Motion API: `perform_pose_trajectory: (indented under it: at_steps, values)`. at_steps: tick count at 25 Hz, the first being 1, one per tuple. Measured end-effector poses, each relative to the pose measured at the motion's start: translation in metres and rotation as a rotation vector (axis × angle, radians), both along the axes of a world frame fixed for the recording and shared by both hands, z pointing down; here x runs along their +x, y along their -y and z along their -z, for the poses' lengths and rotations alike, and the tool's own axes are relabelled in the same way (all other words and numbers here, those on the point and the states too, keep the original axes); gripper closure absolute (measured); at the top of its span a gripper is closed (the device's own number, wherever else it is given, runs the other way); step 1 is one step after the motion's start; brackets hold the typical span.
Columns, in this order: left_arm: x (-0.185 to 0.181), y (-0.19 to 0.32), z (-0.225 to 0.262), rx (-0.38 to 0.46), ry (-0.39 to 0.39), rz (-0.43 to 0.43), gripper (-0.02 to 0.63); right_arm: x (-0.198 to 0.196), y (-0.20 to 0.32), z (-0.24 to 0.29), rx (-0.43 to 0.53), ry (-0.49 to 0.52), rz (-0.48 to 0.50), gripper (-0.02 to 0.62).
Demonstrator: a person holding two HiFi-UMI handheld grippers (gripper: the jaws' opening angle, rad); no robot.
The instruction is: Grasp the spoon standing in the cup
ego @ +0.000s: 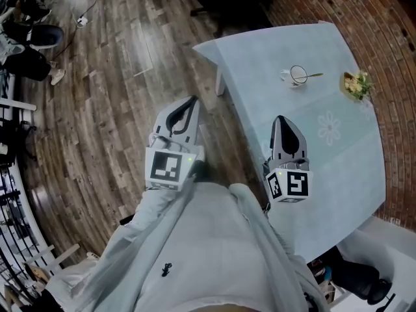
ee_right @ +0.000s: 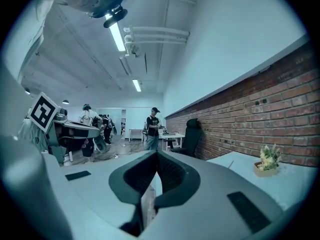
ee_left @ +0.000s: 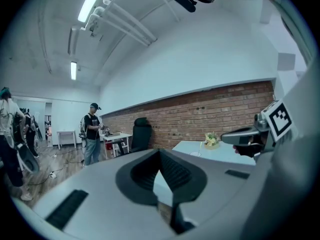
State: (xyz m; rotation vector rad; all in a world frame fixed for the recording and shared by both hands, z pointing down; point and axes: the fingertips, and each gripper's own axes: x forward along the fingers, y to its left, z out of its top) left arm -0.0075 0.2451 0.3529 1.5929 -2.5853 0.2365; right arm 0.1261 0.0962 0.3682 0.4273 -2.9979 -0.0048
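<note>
A white cup (ego: pixel 297 75) stands near the far edge of the pale blue table (ego: pixel 338 174), and a spoon (ego: pixel 314 76) in it leans to the right. In the left gripper view the cup (ee_left: pixel 196 153) is small and distant, with the spoon (ee_left: pixel 201 146) sticking up. My right gripper (ego: pixel 279 119) hovers over the table's near left part, well short of the cup, its jaws shut on nothing. My left gripper (ego: pixel 193 100) is off the table's left side, over the wooden floor, also shut and empty. The jaws meet in both gripper views (ee_left: pixel 160 153) (ee_right: pixel 157 154).
A small pot of flowers (ego: pixel 357 85) sits right of the cup, by the brick wall (ego: pixel 383 18). A flower print (ego: pixel 329 127) marks the tablecloth. A black office chair (ee_right: pixel 191 136) and a standing person (ee_right: pixel 152 129) are beyond the table. Bags and shoes lie on the floor (ego: pixel 97 77).
</note>
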Motion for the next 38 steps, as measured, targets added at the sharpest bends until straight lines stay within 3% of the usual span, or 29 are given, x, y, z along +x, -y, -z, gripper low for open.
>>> perform_pose_trajectory:
  at_steps: [6, 14, 18, 29, 38]
  values:
    - [-0.054, 0.0, -0.009, -0.02, -0.01, -0.05, 0.588, -0.05, 0.006, -0.002, -0.005, -0.01, -0.06, 0.58]
    - [-0.081, 0.022, -0.033, -0.047, -0.067, -0.106, 0.588, -0.06, 0.031, -0.02, -0.028, -0.066, -0.151, 0.58]
    - [-0.099, 0.048, -0.041, -0.055, -0.047, -0.148, 0.588, -0.066, 0.059, -0.028, -0.032, -0.072, -0.203, 0.58]
    - [-0.156, 0.184, -0.02, -0.032, -0.016, -0.285, 0.588, -0.098, 0.171, -0.014, -0.008, -0.044, -0.356, 0.58]
    - [-0.152, 0.287, -0.002, -0.006, 0.024, -0.446, 0.588, -0.078, 0.24, 0.002, 0.008, -0.033, -0.504, 0.58]
